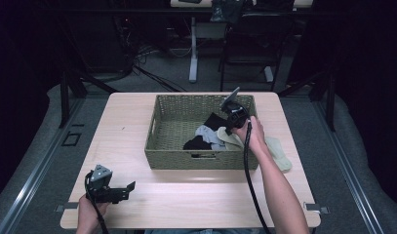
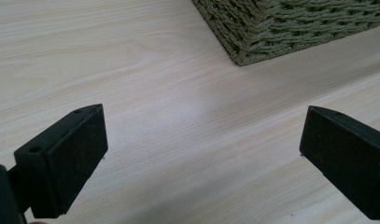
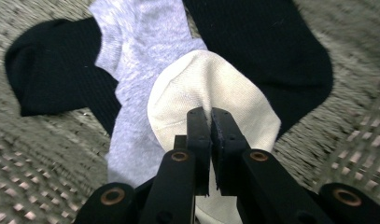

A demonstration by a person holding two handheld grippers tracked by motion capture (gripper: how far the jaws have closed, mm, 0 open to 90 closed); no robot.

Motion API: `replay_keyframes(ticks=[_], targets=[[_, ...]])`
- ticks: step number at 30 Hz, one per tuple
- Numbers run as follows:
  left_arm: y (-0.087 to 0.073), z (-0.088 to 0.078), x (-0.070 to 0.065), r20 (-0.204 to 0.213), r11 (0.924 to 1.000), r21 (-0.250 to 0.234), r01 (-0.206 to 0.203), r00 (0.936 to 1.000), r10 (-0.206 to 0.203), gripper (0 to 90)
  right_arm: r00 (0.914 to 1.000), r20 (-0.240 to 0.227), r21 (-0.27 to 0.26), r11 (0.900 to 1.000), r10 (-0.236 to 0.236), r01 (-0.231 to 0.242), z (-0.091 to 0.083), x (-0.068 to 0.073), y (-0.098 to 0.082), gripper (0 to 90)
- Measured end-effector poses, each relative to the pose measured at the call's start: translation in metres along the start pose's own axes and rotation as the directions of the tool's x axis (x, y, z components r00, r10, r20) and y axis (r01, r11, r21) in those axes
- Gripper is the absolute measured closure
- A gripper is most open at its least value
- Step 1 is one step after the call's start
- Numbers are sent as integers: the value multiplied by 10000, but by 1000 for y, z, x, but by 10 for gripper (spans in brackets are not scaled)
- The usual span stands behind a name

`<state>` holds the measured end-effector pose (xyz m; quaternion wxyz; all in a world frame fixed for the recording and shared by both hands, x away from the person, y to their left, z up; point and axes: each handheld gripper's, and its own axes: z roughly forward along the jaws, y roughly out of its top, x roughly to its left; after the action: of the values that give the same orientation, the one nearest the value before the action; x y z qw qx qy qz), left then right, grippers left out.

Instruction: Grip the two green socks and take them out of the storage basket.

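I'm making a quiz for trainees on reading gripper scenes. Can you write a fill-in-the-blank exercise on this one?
1. The right gripper is shut on the ____ sock.
2. The socks lie in a woven ____ on the table.
3. The left gripper hovers over bare wood with its jaws ____.
4. The grey sock lies over a ____ sock.

Missing words: cream; basket; open; black

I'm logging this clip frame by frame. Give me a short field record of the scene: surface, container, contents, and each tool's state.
surface: light wood table
container: woven basket
contents: black socks, grey sock, cream sock
outside the basket: pale sock lying over its right rim onto the table
left tool: open, over bare table
right tool: shut on cream sock, inside the basket
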<state>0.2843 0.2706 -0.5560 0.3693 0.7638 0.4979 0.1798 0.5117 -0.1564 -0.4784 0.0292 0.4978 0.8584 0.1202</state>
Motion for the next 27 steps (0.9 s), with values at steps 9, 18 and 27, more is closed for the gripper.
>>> replay_keyframes(ticks=[9, 18, 27], targets=[[0, 0, 0, 36, 10000, -5, -10, 10000, 10, 10, 9999, 14, -706, 9974, -136, 137, -43, 2, -3, 872], [0, 1, 0, 33, 10000, -20, -23, 10000, 23, 10, 9990, 190, -1039, 9937, -403, 421, -79, 8, -3, 872], [0, 1, 0, 59, 10000, -15, -15, 10000, 15, 10, 9979, 263, -1338, 9891, -586, 616, -111, 15, 2, 875]])
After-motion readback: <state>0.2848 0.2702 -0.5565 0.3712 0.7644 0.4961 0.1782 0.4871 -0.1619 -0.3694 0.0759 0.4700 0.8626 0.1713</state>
